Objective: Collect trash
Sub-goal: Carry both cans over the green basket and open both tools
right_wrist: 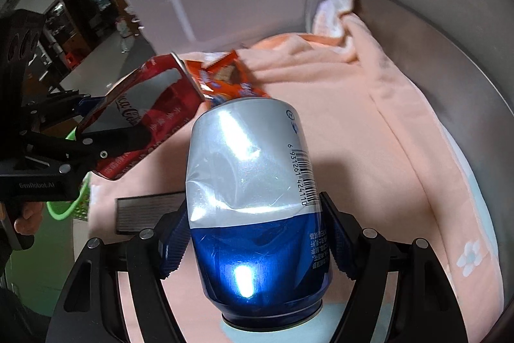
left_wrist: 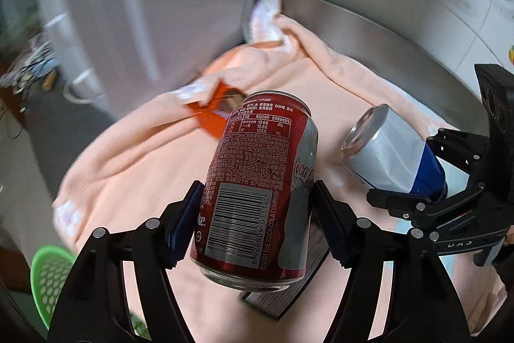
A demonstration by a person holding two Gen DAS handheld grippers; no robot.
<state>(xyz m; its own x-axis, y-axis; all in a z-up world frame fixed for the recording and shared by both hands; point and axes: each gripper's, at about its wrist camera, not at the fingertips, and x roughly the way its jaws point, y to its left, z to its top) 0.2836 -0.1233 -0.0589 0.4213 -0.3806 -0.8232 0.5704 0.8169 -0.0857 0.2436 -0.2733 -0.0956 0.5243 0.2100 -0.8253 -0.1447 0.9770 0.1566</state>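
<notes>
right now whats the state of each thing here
left gripper: shut on coke can
coke can: held, lifted, tilted
right gripper: shut on silver-blue can
silver-blue can: held, dented
orange wrapper: lying on the towel
peach towel: spread, rumpled
green basket: at the towel's edge

**Both grippers clamping a can each**

The left gripper is pressing its blue-padded fingers against both sides of a red cola can, holding it tilted. The right gripper is squeezing a dented silver-and-blue can the same way. A hand is gripping the left gripper's handle.
</notes>
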